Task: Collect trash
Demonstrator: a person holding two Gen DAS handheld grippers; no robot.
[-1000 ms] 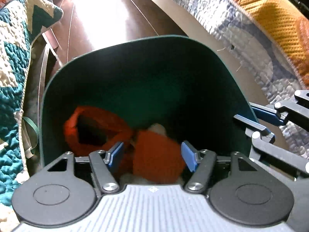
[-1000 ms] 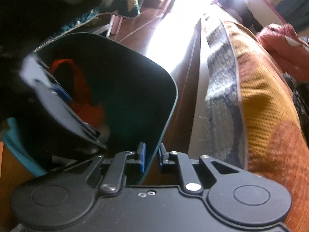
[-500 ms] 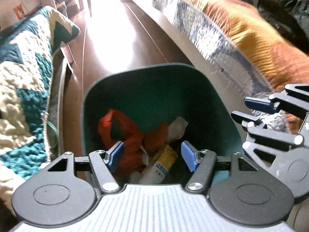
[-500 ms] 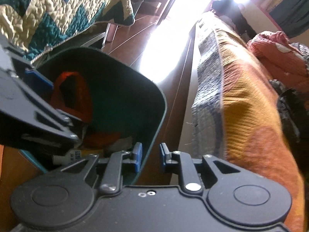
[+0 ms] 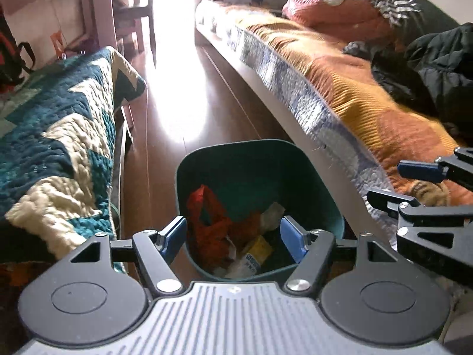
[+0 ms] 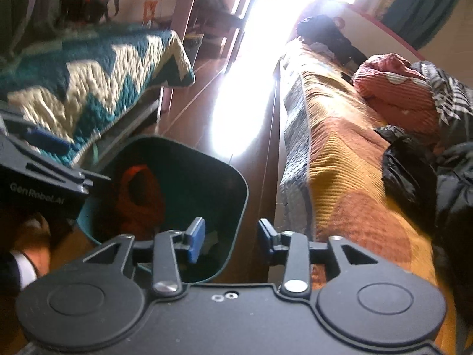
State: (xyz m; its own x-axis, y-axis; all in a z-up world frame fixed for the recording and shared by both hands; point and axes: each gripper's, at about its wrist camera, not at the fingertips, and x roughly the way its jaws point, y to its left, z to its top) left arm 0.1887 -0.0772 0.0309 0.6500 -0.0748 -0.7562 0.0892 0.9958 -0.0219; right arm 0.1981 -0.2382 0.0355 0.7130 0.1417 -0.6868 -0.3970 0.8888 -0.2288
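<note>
A dark green bin (image 5: 257, 159) stands on the floor between two beds. Inside lie a crumpled orange-red plastic bag (image 5: 207, 222), a yellow tube (image 5: 257, 248) and white paper scraps (image 5: 272, 210). My left gripper (image 5: 233, 236) hovers above the bin's near rim, its jaws opening with nothing between them. My right gripper (image 6: 230, 236) hangs over the bin's right corner (image 6: 236, 207), jaws opening and empty; it also shows at the right edge of the left wrist view (image 5: 405, 183). The left gripper (image 6: 44, 159) appears at the left of the right wrist view.
A bed with an orange and yellow blanket (image 5: 354, 94) runs along the right, with dark clothes (image 5: 437, 68) on it. A teal zigzag quilt (image 5: 59, 136) hangs at the left. Brown wooden floor (image 5: 183, 103) stretches ahead toward chair legs (image 5: 130, 14). A hand (image 6: 32, 236) shows low left.
Both grippers have risen and drawn back from the bin, which now looks smaller and lower. The right jaws, nearly shut at the bin's rim before, have spread apart.
</note>
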